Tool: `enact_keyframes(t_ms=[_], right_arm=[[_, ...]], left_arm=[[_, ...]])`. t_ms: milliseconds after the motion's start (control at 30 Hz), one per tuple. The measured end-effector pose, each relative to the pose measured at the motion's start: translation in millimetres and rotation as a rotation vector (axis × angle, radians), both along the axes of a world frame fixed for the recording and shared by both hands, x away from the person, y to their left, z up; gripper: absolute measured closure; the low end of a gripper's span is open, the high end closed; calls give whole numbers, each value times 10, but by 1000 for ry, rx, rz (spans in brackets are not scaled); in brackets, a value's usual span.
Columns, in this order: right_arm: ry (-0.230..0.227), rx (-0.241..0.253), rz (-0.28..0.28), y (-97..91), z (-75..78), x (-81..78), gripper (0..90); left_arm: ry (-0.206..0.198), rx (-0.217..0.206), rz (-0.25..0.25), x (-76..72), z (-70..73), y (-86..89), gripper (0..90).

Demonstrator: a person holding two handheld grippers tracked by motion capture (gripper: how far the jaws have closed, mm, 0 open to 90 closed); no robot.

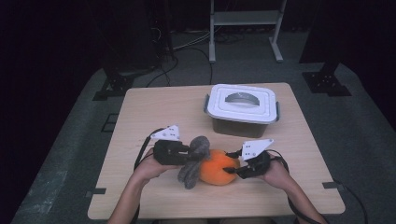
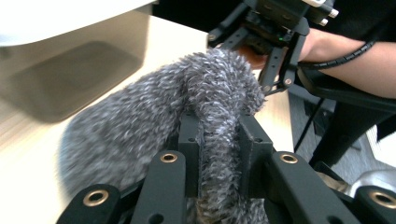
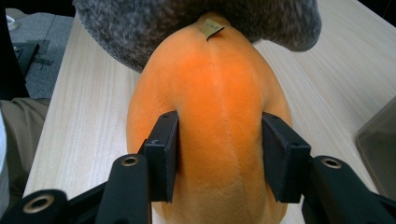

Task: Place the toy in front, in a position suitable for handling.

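A plush toy lies near the table's front edge, with a round orange body [image 1: 217, 167] and a grey fuzzy part [image 1: 194, 158] at its left end. My left gripper [image 1: 189, 154] is shut on the grey fuzzy part [image 2: 205, 93], a fold of which is pinched between the jaws of the left gripper [image 2: 218, 144]. My right gripper [image 1: 233, 170] is shut on the orange body [image 3: 219, 93], its pads pressing both sides of the right gripper's [image 3: 219, 154] hold. A small tag [image 3: 212, 27] sticks out where orange meets grey [image 3: 187, 23].
A lidded plastic container [image 1: 243, 109] with a white lid stands behind the toy on the wooden table [image 1: 154, 107]; its wall shows blurred [image 2: 70, 70] and its corner at the right edge [image 3: 380, 144]. Dark floor, cables and stand legs surround the table.
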State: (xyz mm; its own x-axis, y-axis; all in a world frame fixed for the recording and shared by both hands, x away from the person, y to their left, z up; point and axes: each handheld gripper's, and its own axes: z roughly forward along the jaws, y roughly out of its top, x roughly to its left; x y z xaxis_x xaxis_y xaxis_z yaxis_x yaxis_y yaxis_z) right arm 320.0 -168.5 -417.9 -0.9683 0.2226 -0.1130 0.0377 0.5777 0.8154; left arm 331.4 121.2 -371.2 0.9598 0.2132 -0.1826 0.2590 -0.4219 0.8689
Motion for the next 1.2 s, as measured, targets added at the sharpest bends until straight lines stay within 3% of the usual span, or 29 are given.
enact_keyframes(t_ms=[67,200,367,667,767,867,1033,1133,1200], right_arm=[[2,-6,0,13,10,-9,506],[5,-10,-1,-5,5,-9,511],[8,-10,-2,-56,-15,-2,528],[54,27,-19,-83,-42,40,503],[56,33,-20,-69,-46,48,473],[49,28,-40,-37,-16,40,370],[77,23,-66,37,15,45,252],[73,17,-68,59,6,51,258],[60,8,-63,46,-9,46,359]], left_arm=[[7,-7,-36,-4,-7,-98,737],[7,61,-68,10,-105,-317,735],[37,32,-35,71,-184,-192,746],[36,66,18,62,-239,100,748],[35,65,10,60,-241,76,748],[42,62,1,64,-263,1,748],[41,65,-20,73,-240,-121,749],[35,73,-26,78,-225,-161,748],[38,67,-28,85,-230,-152,749]])
